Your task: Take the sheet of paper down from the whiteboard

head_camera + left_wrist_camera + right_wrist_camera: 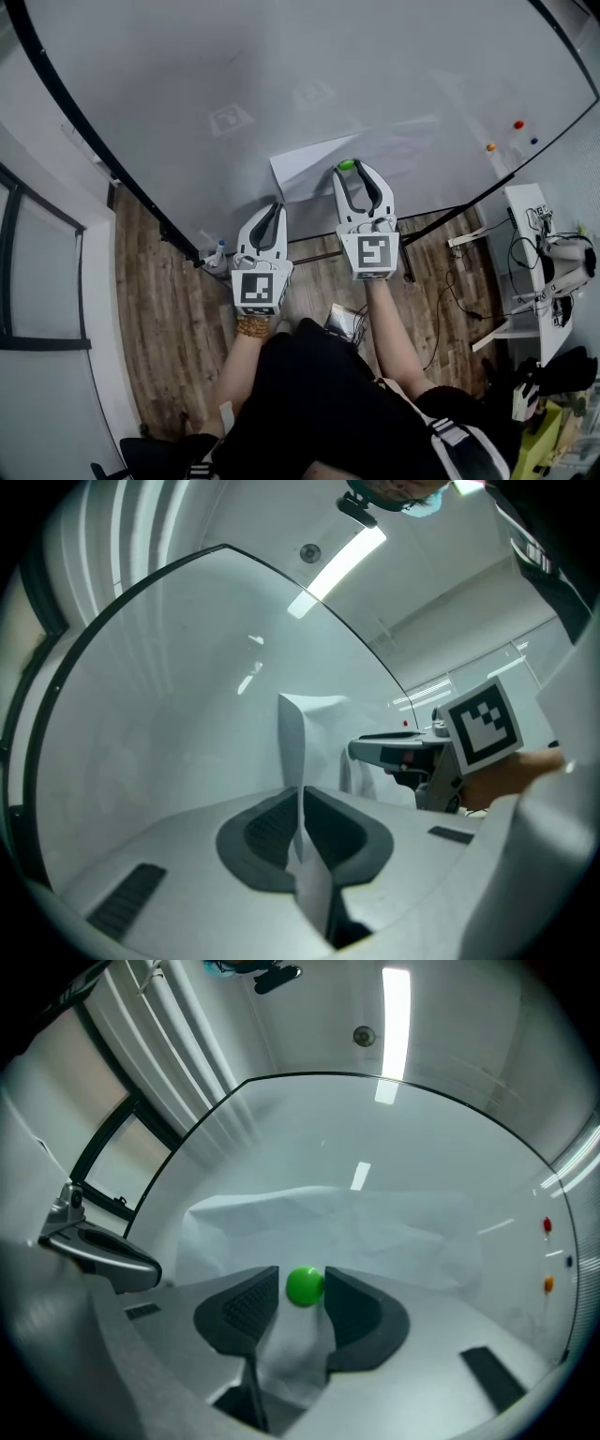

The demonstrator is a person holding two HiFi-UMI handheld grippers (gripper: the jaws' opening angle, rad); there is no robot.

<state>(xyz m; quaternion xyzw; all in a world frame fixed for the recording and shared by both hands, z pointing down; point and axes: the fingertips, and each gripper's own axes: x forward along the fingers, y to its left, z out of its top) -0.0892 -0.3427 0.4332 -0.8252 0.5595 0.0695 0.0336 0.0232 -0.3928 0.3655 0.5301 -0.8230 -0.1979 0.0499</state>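
Observation:
The white sheet of paper hangs on the whiteboard, with a round green magnet at its lower edge. My left gripper is shut on the paper's lower left corner; in the left gripper view the sheet runs edge-on between the closed pads of that gripper. My right gripper stands open with the green magnet between its fingertips. The magnet lies against the paper, and a gap shows beside it on the left pad's side.
Red, orange and blue magnets sit at the whiteboard's right end. A white desk with cables stands to the right. A spray bottle stands at the foot of the board, above the wooden floor.

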